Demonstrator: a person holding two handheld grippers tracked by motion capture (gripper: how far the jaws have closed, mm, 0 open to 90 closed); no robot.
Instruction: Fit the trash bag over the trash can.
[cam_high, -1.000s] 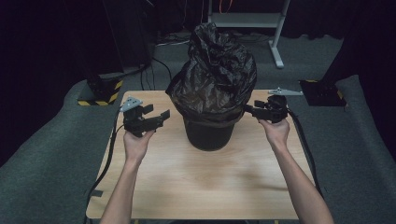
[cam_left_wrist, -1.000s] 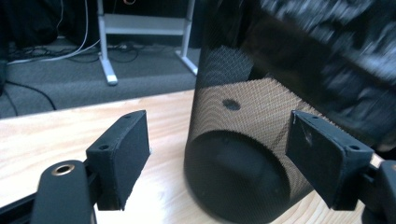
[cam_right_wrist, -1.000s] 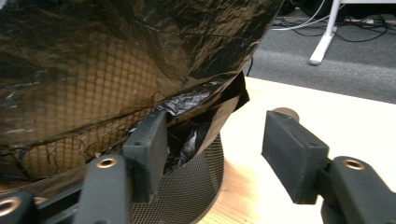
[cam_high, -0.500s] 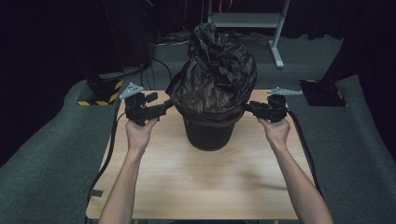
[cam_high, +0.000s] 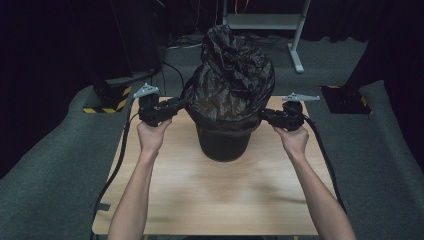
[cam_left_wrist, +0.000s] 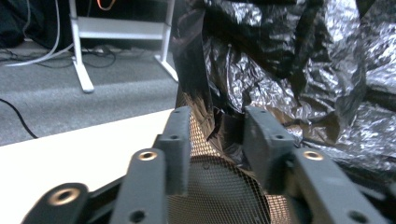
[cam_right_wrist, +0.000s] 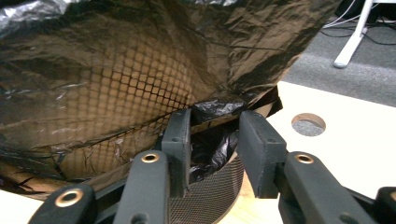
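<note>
Bin (cam_high: 222, 145) upper half hidden under black bag (cam_high: 235, 75); bag top cropped in gripper views.

The bin (cam_high: 222, 142) and its bulging black bag (cam_high: 232, 80) block the table's (cam_high: 210, 200) upper centre. The left gripper (cam_high: 175, 105) and right gripper (cam_high: 265, 116) flank it closely. The frame's lower half offers bare tabletop between the forearms.

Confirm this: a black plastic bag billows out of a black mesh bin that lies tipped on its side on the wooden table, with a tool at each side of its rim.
Not quite: the black mesh bin stands upright on the wooden table, as the high view shows. The black plastic bag does billow out of it, with the left tool and right tool at its rim.
</note>
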